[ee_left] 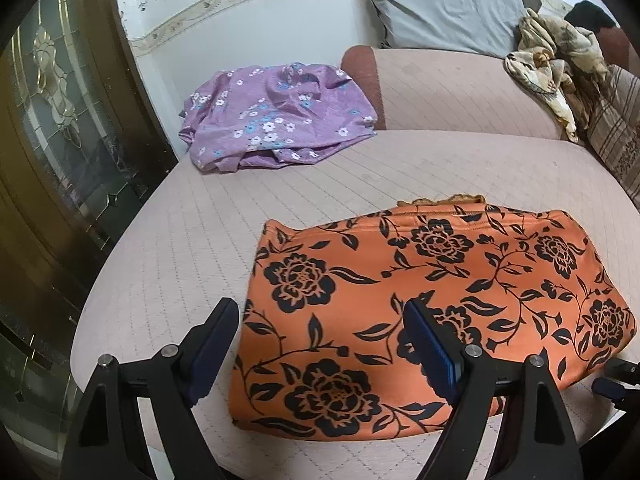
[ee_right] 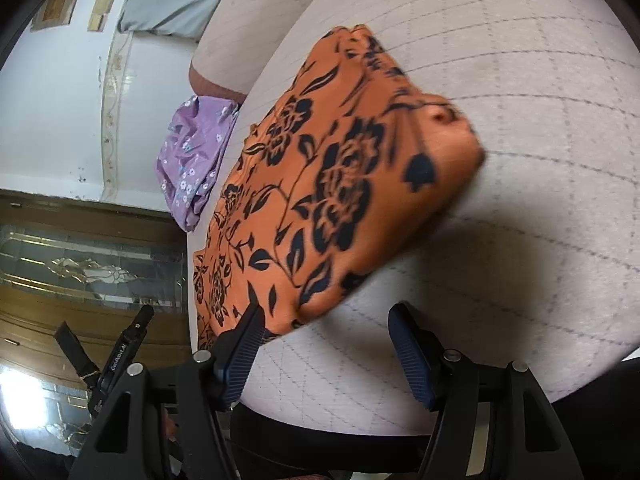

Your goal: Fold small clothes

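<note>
An orange garment with black flowers (ee_left: pixel 420 300) lies folded into a thick rectangle on the pale quilted mattress (ee_left: pixel 180 248). My left gripper (ee_left: pixel 320 312) is open over the garment's near left corner, one finger above the cloth and the other off its left edge. Nothing is pinched. In the right wrist view the same orange garment (ee_right: pixel 340 184) fills the middle, blurred. My right gripper (ee_right: pixel 326 316) stands open at the garment's near corner. Its left fingertip overlaps the cloth edge, and the pads do not press on it.
A crumpled purple flowered garment (ee_left: pixel 276 116) lies at the mattress's far left, by a long pink bolster (ee_left: pixel 460 88). A grey pillow (ee_left: pixel 440 4) leans on the wall, with a bunched beige blanket (ee_left: pixel 548 64) to its right. A wooden glass-panelled door (ee_left: pixel 60 120) stands left of the bed.
</note>
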Motion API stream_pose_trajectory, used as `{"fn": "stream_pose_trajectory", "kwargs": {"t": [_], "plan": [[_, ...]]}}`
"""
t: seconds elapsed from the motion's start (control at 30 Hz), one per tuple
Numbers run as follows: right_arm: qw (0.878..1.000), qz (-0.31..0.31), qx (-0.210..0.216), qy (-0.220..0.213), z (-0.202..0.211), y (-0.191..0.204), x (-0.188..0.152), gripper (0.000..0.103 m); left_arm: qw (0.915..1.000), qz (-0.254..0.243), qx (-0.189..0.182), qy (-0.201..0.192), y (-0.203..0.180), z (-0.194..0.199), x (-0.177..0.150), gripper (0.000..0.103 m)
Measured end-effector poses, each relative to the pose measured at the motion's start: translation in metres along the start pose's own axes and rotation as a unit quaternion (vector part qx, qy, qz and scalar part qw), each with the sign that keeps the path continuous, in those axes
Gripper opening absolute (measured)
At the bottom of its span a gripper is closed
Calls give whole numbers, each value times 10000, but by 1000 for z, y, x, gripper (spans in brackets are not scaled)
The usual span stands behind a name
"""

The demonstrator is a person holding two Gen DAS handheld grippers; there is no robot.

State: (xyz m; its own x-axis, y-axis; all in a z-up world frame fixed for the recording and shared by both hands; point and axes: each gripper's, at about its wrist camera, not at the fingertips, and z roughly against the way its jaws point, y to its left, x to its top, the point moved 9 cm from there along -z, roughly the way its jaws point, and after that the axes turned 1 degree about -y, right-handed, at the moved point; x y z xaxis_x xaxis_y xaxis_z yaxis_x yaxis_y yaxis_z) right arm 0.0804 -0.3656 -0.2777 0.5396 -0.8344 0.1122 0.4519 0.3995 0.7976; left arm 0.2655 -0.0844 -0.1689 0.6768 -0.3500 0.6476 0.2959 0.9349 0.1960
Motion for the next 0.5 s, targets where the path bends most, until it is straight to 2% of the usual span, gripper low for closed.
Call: {"fn": "stream_pose_trajectory", "kwargs": {"t": [0.33,0.43,0.5], "plan": [[9994,-204,174,-231,20,-13,8,70,9997,-99,-63,212,-17,-18,-6,85],[9993,41,190,-313,26,-6,12,70,9989,-91,-112,439,-18,-31,-15,85],[9992,204,270,-214,27,4,8,70,9980,-77,-59,620,-12,-44,-26,85]]}}
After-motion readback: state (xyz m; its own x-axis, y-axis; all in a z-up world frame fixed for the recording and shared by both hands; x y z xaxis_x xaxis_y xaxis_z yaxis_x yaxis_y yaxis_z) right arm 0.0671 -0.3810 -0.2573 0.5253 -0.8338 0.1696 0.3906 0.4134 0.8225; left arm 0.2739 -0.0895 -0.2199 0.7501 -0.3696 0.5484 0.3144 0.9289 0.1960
